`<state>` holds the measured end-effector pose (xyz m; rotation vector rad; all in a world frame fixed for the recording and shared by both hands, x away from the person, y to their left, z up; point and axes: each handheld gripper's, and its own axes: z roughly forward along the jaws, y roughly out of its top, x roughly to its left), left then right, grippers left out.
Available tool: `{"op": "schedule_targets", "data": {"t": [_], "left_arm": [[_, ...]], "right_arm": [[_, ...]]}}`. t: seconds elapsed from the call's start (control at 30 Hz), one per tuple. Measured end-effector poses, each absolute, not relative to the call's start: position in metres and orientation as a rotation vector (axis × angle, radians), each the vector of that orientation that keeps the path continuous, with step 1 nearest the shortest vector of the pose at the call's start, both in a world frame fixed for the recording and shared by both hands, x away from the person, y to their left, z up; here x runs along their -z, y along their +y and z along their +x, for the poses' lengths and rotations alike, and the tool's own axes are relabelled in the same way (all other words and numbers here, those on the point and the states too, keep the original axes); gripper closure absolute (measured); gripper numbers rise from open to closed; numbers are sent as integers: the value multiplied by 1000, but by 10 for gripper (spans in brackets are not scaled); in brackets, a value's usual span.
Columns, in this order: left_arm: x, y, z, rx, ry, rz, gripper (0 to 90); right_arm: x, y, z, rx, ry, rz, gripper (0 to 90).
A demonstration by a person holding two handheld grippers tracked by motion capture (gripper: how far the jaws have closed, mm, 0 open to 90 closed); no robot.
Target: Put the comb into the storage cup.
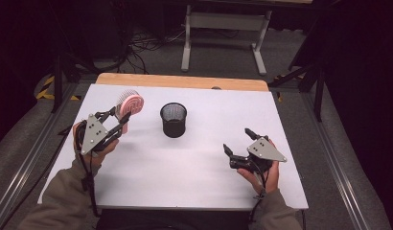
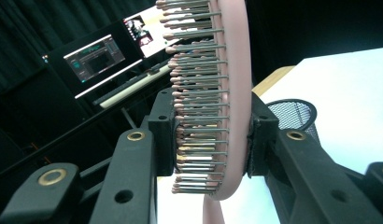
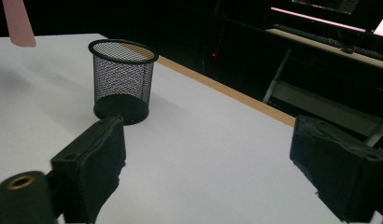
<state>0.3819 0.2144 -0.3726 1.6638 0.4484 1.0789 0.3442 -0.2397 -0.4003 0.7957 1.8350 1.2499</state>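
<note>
High view: pink round hairbrush with metal bristles (image 1: 129, 104) pinched at its head in left claw (image 1: 119, 115), held above white worktop (image 1: 194, 158), left of black mesh cup (image 1: 174, 120). Right claw (image 1: 237, 142) spread, nothing between its jaws, low over worktop, near right.

White table (image 1: 194, 158) bears one black mesh cup (image 1: 174, 120)
</note>
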Motion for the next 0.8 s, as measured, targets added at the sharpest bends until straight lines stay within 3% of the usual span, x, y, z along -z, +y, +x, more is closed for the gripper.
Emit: {"op": "schedule_targets", "data": {"t": [0.37, 0.8], "left_arm": [[368, 217, 387, -1022, 474, 1620, 639], [364, 228, 396, -965, 527, 1557, 639]], "right_arm": [[401, -239, 344, -1246, 1824, 808, 41], [402, -237, 343, -1248, 1811, 779, 43]]}}
